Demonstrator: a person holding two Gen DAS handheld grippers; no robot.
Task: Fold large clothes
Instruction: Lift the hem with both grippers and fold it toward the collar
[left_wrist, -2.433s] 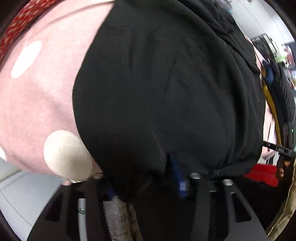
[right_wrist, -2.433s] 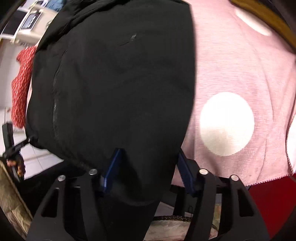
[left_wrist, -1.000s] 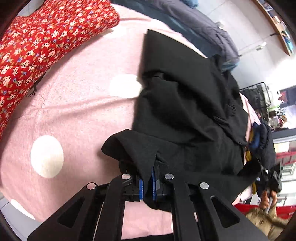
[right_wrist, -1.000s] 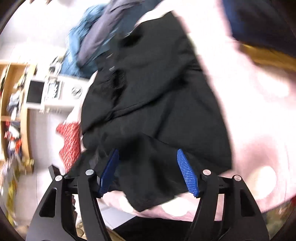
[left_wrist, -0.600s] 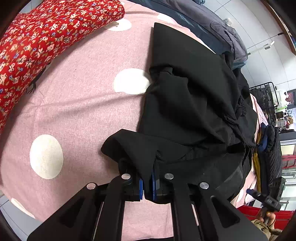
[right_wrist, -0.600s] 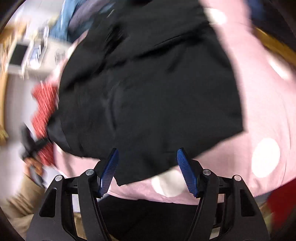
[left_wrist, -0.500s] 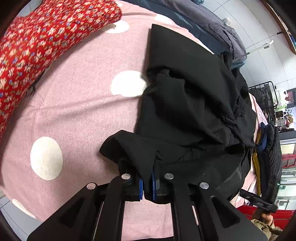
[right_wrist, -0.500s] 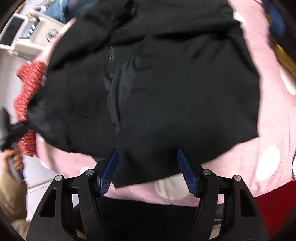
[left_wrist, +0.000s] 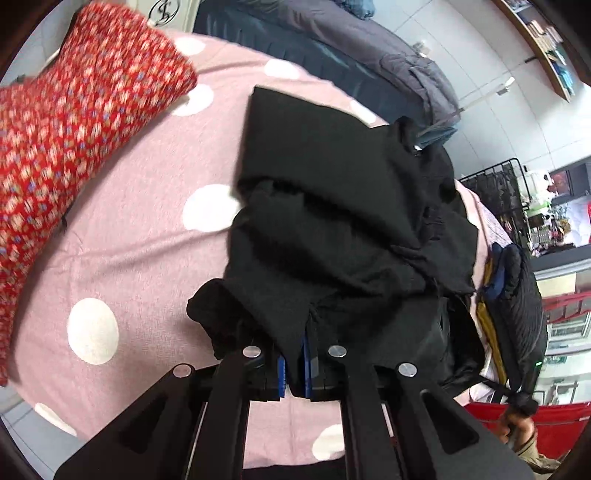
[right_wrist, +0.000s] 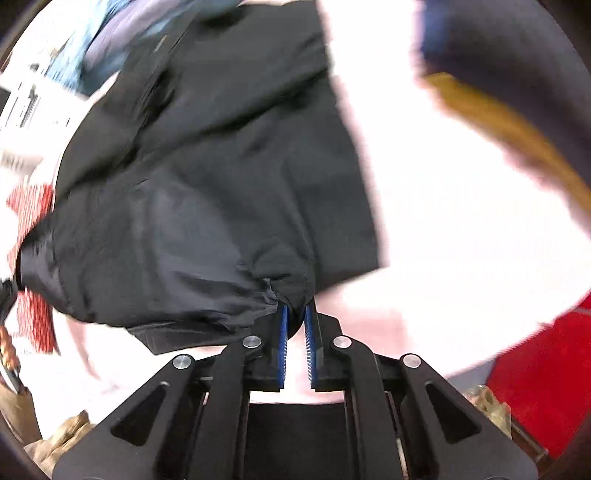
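because a big soft thing needs two holds to fold well, the left gripper is pinching one near corner of the black garment, and its blue pads are squeezed tight on that cloth. the right gripper is biting the other near corner of the black garment, and its jaws have just been closing, with a small bunch of the dark hem caught between the tips of the pads. only the very tips are on the cloth there, so i think that hold could slip if it is pulled hard.

most of the black garment is lying in a rumpled heap on the pink spotted cover, with lumps and loose folds in its far half. the near edge is being lifted off the cover by the two pinches. i think this is so the near edge can be carried over the rest, or pulled flat first.

the red flowered cloth is sitting to the left of the black garment, well apart from it. a dark grey pile is resting past the far edge of the black garment. the right wrist view is blurry, so small things there are hard to tell.
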